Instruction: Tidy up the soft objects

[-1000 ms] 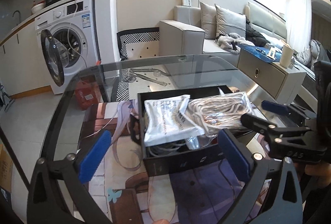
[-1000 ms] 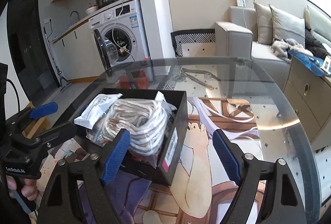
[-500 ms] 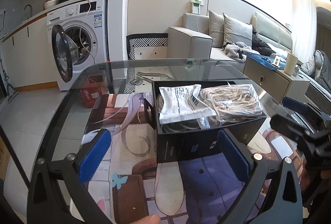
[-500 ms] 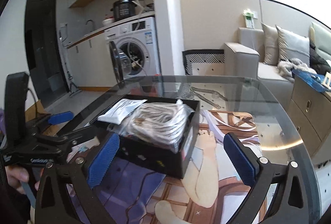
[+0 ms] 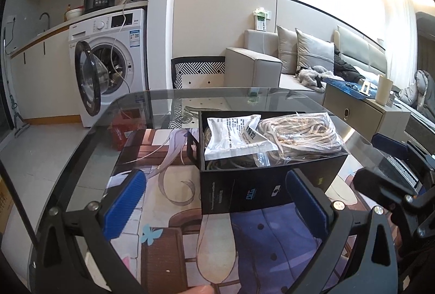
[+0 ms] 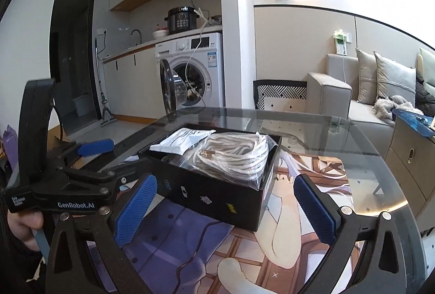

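Left wrist view: the left gripper (image 5: pixel 216 204) has its blue-padded fingers (image 5: pixel 125 203) spread wide, holding nothing, above a printed mat (image 5: pixel 174 215) on the glass table (image 5: pixel 89 141). The black box (image 5: pixel 267 185) stands on the mat just ahead, between the lines of the two fingers and apart from both pads. In the box lie a white packet (image 5: pixel 231 135) on the left and a clear bag of coiled white cord (image 5: pixel 301 135) on the right; both rise above the rim. The right gripper (image 5: pixel 391 169) shows at the right edge, beside the box.

Right wrist view: the right gripper (image 6: pixel 225 208) is likewise spread and empty, with the near corner of the box (image 6: pixel 217 193) between its fingers (image 6: pixel 136 209), untouched. The left gripper (image 6: pixel 89 160) reaches in from the left; its side reads "GenRobot.AI". Small white marks and a yellow logo on the box walls are too small to read, as is the black print on the packet (image 6: pixel 185 141).

The table's curved edge runs close on the left and far side; open glass lies to the right of the box. Beyond stand a washing machine (image 6: pixel 190 76) with its door open, a black cooker (image 6: pixel 182 19) on top, a patterned chair (image 6: pixel 280 93), a grey sofa (image 6: pixel 361 101) and a low cabinet (image 5: pixel 364 112).
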Motion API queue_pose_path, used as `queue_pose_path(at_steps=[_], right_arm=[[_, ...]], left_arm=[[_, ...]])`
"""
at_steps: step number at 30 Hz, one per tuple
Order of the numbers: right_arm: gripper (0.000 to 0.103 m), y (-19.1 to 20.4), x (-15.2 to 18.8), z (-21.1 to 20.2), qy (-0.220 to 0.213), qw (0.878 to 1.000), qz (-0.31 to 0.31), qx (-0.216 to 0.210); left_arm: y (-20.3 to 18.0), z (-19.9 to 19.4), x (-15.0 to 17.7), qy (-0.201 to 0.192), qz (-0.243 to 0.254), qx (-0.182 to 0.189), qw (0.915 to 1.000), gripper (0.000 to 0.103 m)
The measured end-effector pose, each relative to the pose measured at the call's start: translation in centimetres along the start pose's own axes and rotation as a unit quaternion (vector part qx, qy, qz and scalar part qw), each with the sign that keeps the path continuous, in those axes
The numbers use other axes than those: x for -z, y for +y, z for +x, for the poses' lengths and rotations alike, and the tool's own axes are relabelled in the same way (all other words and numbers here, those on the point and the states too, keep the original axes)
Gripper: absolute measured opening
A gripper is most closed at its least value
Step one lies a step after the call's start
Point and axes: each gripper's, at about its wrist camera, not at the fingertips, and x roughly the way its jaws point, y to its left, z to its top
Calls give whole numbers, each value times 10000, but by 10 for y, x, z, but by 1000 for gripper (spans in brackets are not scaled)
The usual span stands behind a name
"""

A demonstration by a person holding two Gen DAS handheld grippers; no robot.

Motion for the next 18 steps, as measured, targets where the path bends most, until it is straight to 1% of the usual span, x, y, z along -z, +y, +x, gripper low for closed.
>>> queue_pose_path(at_steps=[4,9,18], right_arm=[[102,1,1,-3,-78,10000,-34,15],[102,2,1,-4,-97,9999,-12,52],[102,-2,0,-4,-106,9999,84,92]], left_arm=[[0,-1,2,-77,-82,-7,9999,103],[-1,-3,3,-128,-64,-70,9999,103],[0,-2,3,-138,-103,-77,9998,103]])
